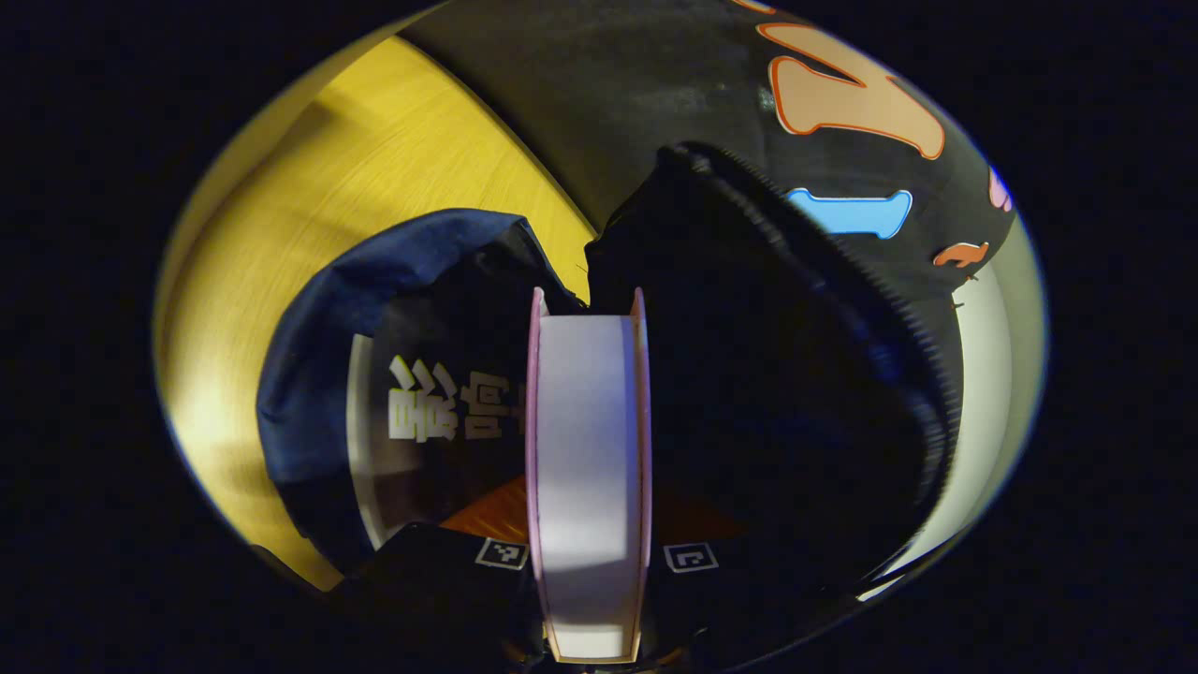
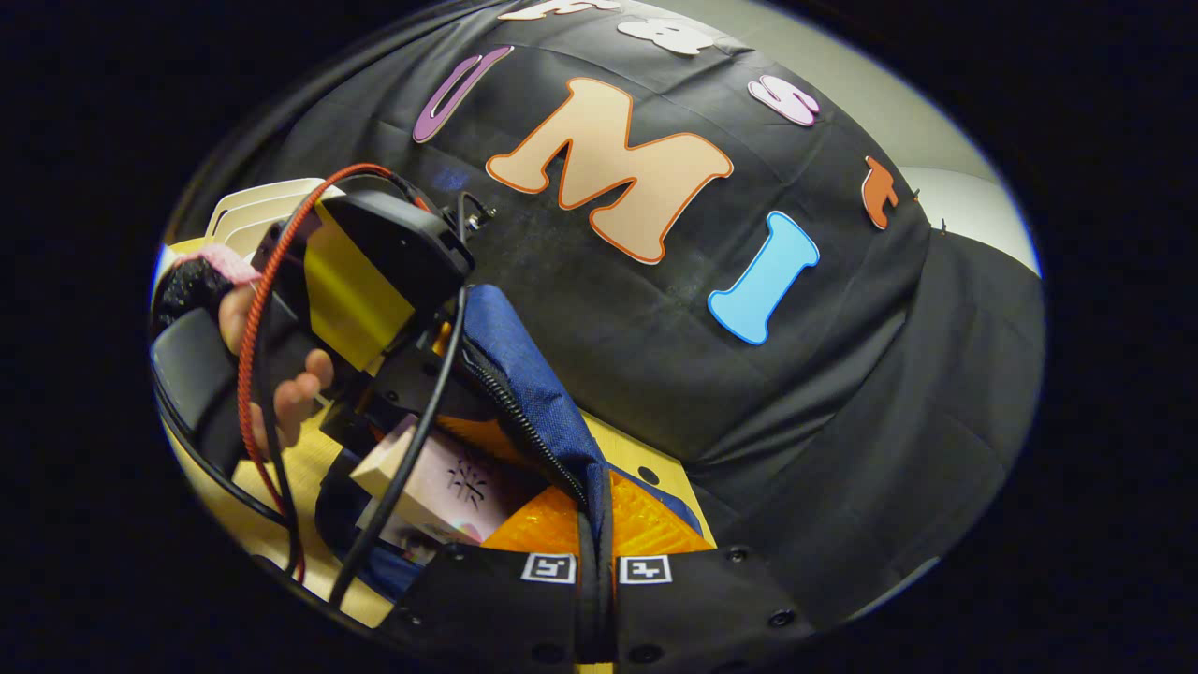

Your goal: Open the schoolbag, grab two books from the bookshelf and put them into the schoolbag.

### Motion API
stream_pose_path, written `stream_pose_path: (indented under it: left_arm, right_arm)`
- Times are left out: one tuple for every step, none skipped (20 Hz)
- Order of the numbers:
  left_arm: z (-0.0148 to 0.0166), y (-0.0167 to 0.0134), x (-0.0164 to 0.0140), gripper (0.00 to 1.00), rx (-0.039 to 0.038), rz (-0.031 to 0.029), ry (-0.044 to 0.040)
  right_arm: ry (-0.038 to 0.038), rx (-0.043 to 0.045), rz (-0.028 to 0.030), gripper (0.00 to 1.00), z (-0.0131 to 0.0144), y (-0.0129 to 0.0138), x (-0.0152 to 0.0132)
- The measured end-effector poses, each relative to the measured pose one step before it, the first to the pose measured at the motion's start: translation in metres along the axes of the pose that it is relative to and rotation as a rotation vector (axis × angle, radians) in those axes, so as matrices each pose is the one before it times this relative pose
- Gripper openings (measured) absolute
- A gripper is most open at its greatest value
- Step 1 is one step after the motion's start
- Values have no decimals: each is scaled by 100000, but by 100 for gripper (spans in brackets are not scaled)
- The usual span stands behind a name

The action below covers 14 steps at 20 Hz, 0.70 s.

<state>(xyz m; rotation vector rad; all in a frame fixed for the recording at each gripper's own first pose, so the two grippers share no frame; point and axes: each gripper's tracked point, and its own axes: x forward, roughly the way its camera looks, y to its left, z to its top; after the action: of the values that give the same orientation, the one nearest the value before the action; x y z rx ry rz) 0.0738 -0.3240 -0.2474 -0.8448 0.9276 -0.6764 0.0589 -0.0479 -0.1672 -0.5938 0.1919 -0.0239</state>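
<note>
My left gripper (image 1: 590, 554) is shut on a pink-covered book (image 1: 588, 421), seen edge-on with its white pages toward the camera. Its far end dips into the open mouth of the blue schoolbag (image 1: 374, 271). A dark book with white lettering (image 1: 421, 412) lies inside the bag. In the right gripper view, my right gripper (image 2: 596, 567) is shut on the schoolbag's zipper rim (image 2: 588, 505) and holds the blue flap (image 2: 524, 374) up. A hand holds the left gripper (image 2: 374, 271) over the bag, with the pink book (image 2: 440, 482) tilted down into it.
The bag rests on a yellow wooden table (image 1: 309, 187) against the black cloth wall (image 2: 805, 393). White curved dividers of a rack (image 2: 262, 201) stand behind the hand. Red and black cables (image 2: 253, 356) hang from the left gripper. Orange lining (image 2: 562, 529) shows inside the bag.
</note>
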Motion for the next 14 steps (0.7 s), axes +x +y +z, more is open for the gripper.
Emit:
stream_pose_path:
  left_arm:
    - [-57, 122, 589, 36, -825, -726, 716]
    - [-29, 312, 546, 36, -726, -314, 184]
    - [-257, 374, 887, 36, -587, 325, 433]
    - [-318, 548, 653, 36, -295, 1198, 786]
    - [-335, 119, 708, 36, -756, -39, 864]
    - [-288, 112, 414, 41, -466, 631, 835]
    - [-91, 325, 278, 39, 1428, 2465, 266]
    - [-129, 523, -234, 45, 2976, 3766, -43]
    - [-95, 369, -147, 50, 2670, 2451, 1531]
    - [-219, -140, -532, 62, 1795, 1358, 903]
    - [258, -268, -331, 66, 1740, 941, -641]
    - [278, 107, -712, 83, 3036, 1853, -1266]
    - [323, 657, -667, 81, 3236, 3897, -1918]
    - [300, 655, -849, 96, 2971, 3577, -1080]
  right_arm:
    - [-66, 940, -24, 3, 3, -36, 22]
    - [96, 869, -75, 3, -63, -29, 36]
    - [164, 877, 85, 3, 40, -154, 71]
    - [121, 482, -110, 3, -123, -27, -31]
    - [59, -151, -60, 3, -67, -30, 7]
    - [-159, -594, 110, 3, -35, -65, 112]
    - [-16, -1044, 219, 3, -123, 99, 78]
    - [-47, -927, 11, 3, -126, -32, -37]
    - [-20, -218, 81, 3, -51, -44, 27]
    - [9, 521, -87, 4, -80, -155, 87]
    - [146, 672, -157, 3, -82, -119, -4]
    - [-45, 703, -333, 3, 47, -245, 49]
    - [153, 926, 15, 3, -38, -136, 53]
    - [-61, 808, -40, 3, -44, -113, 48]
